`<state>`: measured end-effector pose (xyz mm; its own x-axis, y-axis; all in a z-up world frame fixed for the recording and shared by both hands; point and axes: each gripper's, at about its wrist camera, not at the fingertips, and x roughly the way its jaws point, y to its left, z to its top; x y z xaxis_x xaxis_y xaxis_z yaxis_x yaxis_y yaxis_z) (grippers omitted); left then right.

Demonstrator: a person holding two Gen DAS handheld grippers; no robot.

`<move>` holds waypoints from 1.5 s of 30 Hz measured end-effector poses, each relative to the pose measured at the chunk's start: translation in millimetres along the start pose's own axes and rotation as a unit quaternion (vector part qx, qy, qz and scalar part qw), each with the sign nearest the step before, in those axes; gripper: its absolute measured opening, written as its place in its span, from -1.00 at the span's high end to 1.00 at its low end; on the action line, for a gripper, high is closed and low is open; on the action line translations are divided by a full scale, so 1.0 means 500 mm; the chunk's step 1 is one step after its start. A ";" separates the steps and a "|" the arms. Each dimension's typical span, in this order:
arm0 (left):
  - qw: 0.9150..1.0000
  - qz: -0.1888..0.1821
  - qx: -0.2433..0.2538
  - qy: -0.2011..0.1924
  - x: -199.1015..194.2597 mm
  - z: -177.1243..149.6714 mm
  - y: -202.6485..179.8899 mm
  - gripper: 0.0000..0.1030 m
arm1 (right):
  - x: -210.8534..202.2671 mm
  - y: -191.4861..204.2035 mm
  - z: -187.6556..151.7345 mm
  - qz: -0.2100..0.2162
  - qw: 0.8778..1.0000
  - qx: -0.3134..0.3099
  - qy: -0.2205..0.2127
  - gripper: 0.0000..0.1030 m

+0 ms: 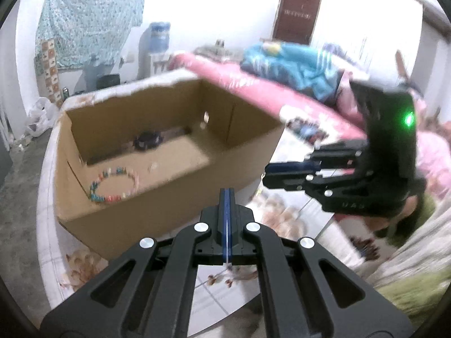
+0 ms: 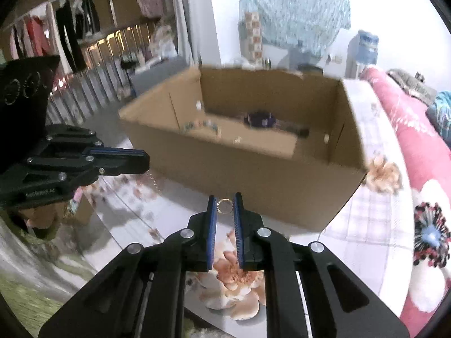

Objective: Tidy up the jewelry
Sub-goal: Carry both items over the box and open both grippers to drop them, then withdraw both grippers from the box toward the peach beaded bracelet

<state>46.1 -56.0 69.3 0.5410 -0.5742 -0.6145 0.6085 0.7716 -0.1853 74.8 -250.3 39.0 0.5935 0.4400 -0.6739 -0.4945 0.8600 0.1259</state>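
An open cardboard box stands on a floral tablecloth; it also shows in the right wrist view. Inside lie a colourful bead bracelet, a dark purple item and small loose pieces. My left gripper is shut on a thin chain that hangs below its pads; the chain shows faintly in the right wrist view. My right gripper is shut on a small metal ring in front of the box. Both grippers hover just short of the box's near wall.
The table carries a floral cloth. A pink sofa with blue clothing lies behind the table. A water dispenser and a brown door are at the back. Clothes hang on a rack at left.
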 end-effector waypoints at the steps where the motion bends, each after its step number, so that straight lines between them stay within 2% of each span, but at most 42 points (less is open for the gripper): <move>1: 1.000 -0.004 -0.004 -0.008 -0.011 0.008 0.003 1.00 | -0.014 -0.003 0.009 0.004 1.000 0.004 -0.013 0.76; 6: 0.999 -0.023 -0.016 -0.045 -0.043 0.072 0.016 1.00 | -0.043 -0.012 0.047 0.006 0.998 0.020 -0.056 0.76; 10: 0.998 -0.014 -0.040 -0.043 -0.006 0.121 0.044 1.00 | -0.025 -0.029 0.069 -0.010 0.997 0.033 -0.067 0.76; 14: 0.998 -0.007 -0.056 -0.021 0.064 0.160 0.073 1.00 | 0.029 -0.050 0.088 -0.033 0.997 0.046 -0.047 0.76; 18: 0.998 0.006 -0.065 0.019 0.158 0.193 0.102 1.00 | 0.073 -0.065 0.100 -0.064 0.996 0.053 -0.021 0.76; 23: 0.996 0.042 -0.059 0.054 0.247 0.221 0.121 1.00 | 0.122 -0.080 0.117 -0.121 0.991 0.051 0.010 0.76; 25: 0.994 0.071 -0.056 0.067 0.271 0.229 0.123 1.00 | 0.135 -0.090 0.118 -0.134 0.989 0.058 0.017 0.74; 26: 0.992 0.087 -0.052 0.072 0.281 0.233 0.120 0.91 | 0.137 -0.092 0.118 -0.137 0.988 0.061 0.018 0.73; 27: 0.992 0.089 -0.051 0.074 0.286 0.234 0.120 0.81 | 0.137 -0.096 0.117 -0.142 0.987 0.067 0.017 0.61; 29: 0.992 0.090 -0.051 0.074 0.284 0.236 0.118 0.33 | 0.130 -0.095 0.116 -0.134 0.988 0.070 0.010 0.50; 30: 0.992 0.099 -0.047 0.069 0.279 0.236 0.114 0.25 | 0.123 -0.091 0.115 -0.135 0.988 0.069 0.004 0.41; 31: 0.991 0.107 -0.043 0.065 0.274 0.237 0.111 0.15 | 0.116 -0.087 0.114 -0.140 0.988 0.066 0.000 0.21; 33: 0.991 0.116 -0.040 0.057 0.261 0.236 0.105 -0.05 | 0.099 -0.079 0.112 -0.146 0.987 0.061 -0.014 0.01; 34: 0.991 0.118 -0.044 0.052 0.251 0.235 0.104 -0.14 | 0.092 -0.076 0.111 -0.146 0.987 0.062 -0.019 -0.01; 36: 0.991 0.120 -0.052 0.041 0.228 0.233 0.103 -0.21 | 0.073 -0.071 0.108 -0.143 0.987 0.069 -0.028 -0.11; 38: 0.990 0.122 -0.061 0.034 0.205 0.230 0.103 -0.37 | 0.057 -0.069 0.107 -0.140 0.987 0.075 -0.037 -0.20; 45: 0.990 0.119 -0.076 -0.001 0.105 0.200 0.085 -0.53 | -0.005 -0.050 0.093 -0.130 0.985 0.095 -0.066 -0.44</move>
<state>158.6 -80.8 105.9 0.6597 -0.3707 -0.6537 0.3684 0.9177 -0.1487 115.1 -260.8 71.3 0.7682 0.2184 -0.6018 -0.1958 0.9751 0.1040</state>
